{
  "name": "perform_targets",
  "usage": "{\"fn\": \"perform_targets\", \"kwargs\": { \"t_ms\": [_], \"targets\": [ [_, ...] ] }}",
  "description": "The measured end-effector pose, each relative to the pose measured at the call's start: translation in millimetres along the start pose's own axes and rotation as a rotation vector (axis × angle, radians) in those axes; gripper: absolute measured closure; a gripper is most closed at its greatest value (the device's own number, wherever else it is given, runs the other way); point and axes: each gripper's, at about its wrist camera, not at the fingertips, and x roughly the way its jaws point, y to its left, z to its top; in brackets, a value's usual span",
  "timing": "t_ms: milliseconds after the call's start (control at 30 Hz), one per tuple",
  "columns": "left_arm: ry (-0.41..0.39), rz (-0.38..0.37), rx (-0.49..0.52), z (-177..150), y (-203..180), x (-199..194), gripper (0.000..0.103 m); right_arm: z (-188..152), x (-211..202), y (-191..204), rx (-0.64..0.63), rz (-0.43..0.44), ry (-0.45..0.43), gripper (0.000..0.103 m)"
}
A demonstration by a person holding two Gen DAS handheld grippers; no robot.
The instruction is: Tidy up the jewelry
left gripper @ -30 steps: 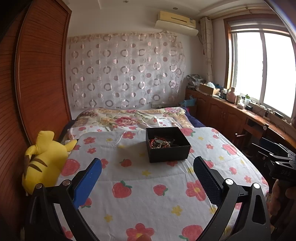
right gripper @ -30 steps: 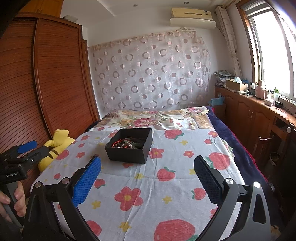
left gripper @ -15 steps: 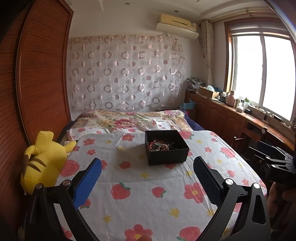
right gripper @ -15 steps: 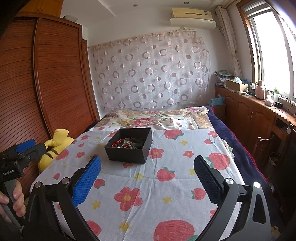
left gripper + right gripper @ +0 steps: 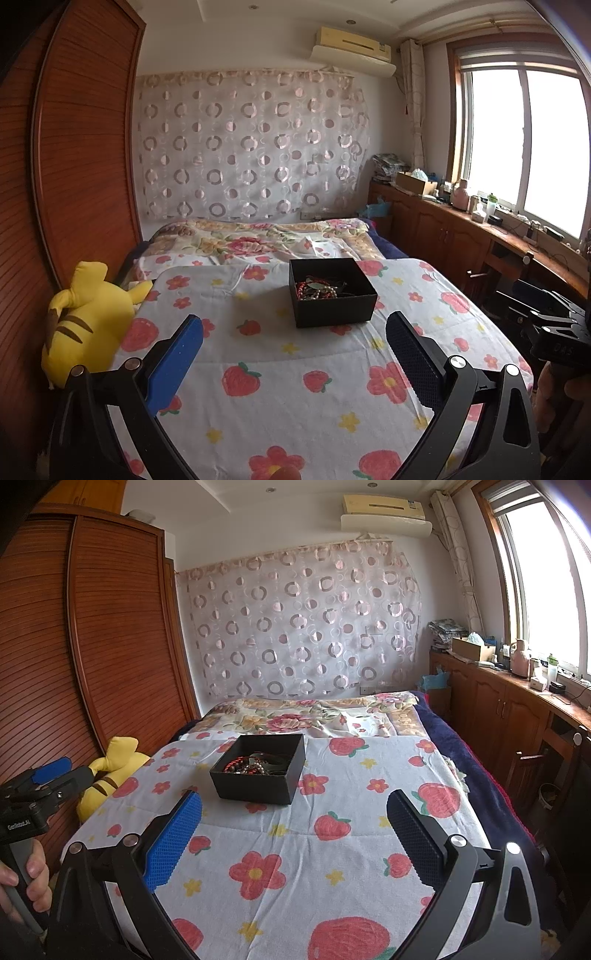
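While both grippers, left gripper (image 5: 293, 347) and right gripper (image 5: 294, 825), are held wide and empty, one black box (image 5: 331, 291) of tangled jewelry (image 5: 317, 288) is seen; a hand (image 5: 24, 877) is shown only by the right view.

The left tool (image 5: 293, 354) and the right tool (image 5: 293, 834) are both hovering over the bed (image 5: 280, 373) with fingers spread wide and empty. A hand (image 5: 26, 880) is gripping the left tool's handle.

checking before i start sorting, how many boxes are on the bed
1. A black square open-top cardboard box sits on the white strawberry-and-flower bedspread, mid-bed, holding a tangle of red and pale bead jewelry. Anything beyond the folded floral quilt could be hidden.
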Motion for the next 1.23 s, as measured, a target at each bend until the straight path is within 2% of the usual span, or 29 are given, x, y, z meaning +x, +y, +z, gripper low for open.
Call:
{"fn": "perform_targets", "kwargs": {
  "t_ms": [733, 1233],
  "targets": [
    [0.003, 0.007, 0.0, -3.8, -2.8, 3.3, 0.007, 0.2, -0.3, -1.4, 0.0, -0.002, -0.002, 0.002],
    [0.001, -0.017, -0.001, -8.7, 0.2, 1.3, 0.007, 0.3, -0.4, -1.5, 0.001, -0.002, -0.002, 0.002]
  ]
}}
